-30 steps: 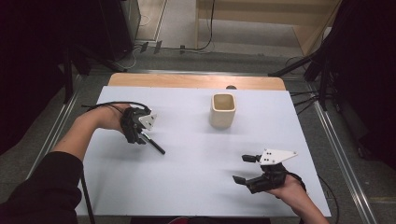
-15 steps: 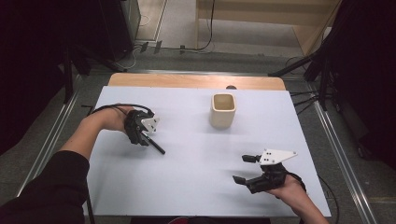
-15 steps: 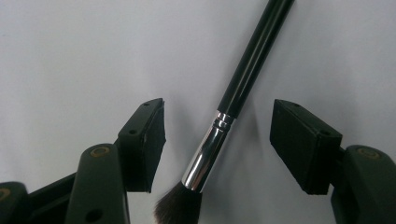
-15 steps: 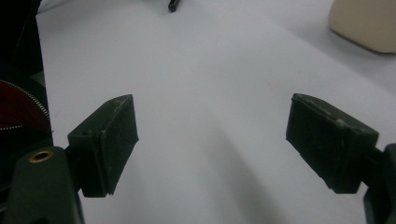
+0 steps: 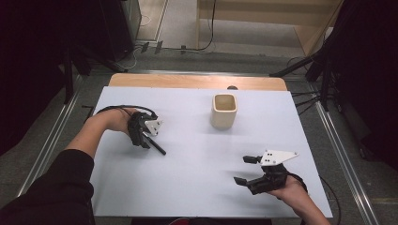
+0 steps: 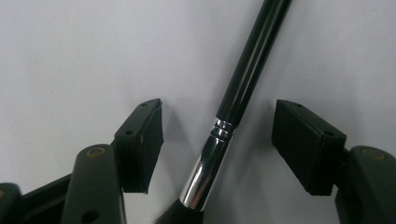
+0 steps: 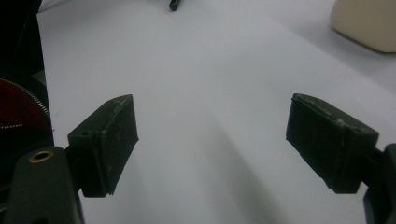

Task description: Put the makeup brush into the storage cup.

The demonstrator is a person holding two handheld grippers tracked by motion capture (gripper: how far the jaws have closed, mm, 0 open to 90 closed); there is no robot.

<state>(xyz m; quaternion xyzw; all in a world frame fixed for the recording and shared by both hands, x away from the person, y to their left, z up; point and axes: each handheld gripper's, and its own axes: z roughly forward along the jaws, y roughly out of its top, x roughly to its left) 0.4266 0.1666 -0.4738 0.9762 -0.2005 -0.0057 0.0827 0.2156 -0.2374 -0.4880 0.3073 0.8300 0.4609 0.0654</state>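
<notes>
On the pale blue rectangular table cover (image 5: 197, 187), left of the cream square ceramic cup (image 5: 224, 111), I find the slim black-handled brush with chrome ferrule (image 6: 236, 95) lying flat, handle towards me and rightward, between my left gripper (image 6: 219, 140), just reopened and clear of it; light, rigid, slippery: grip beside the ferrule; my right gripper (image 5: 245, 169) gapes empty.

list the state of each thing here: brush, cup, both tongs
brush: lying flat on the table, between the left tongs' pads, not gripped
cup: upright, apparently empty, untouched
left tongs: open, astride the brush, jaws just opening
right tongs: open, holding nothing
</notes>
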